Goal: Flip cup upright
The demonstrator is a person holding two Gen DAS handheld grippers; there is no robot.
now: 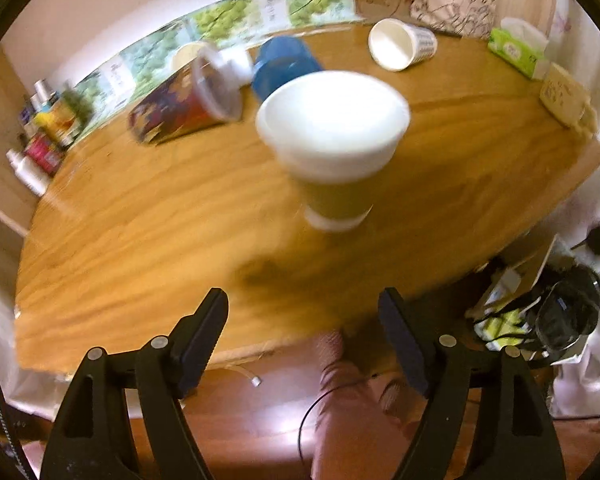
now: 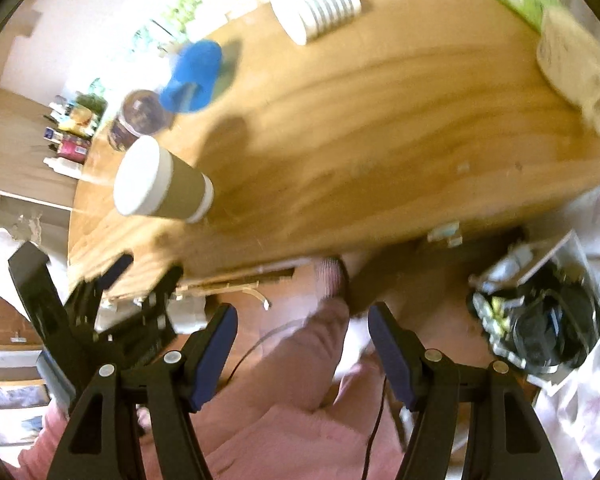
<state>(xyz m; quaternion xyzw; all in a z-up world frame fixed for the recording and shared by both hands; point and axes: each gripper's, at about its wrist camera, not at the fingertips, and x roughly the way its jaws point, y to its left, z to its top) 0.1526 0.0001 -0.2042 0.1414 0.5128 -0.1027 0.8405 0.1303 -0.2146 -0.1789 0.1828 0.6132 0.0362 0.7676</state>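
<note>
A brown paper cup (image 1: 334,152) with a white rim and white base stands upright on the wooden table (image 1: 148,240), mouth up; the right wrist view shows it (image 2: 164,188) at the left. My left gripper (image 1: 302,316) is open and empty, back from the cup at the table's near edge; it also shows in the right wrist view (image 2: 140,276). My right gripper (image 2: 302,332) is open and empty, off the table over the person's pink-clad lap.
A blue cup (image 1: 284,66), a white striped cup (image 1: 402,44) and a printed clear-lidded cup (image 1: 184,106) lie on their sides at the back. A green tissue box (image 1: 518,50) sits far right. Bottles (image 1: 44,136) stand far left. A black bag (image 1: 564,312) lies on the floor.
</note>
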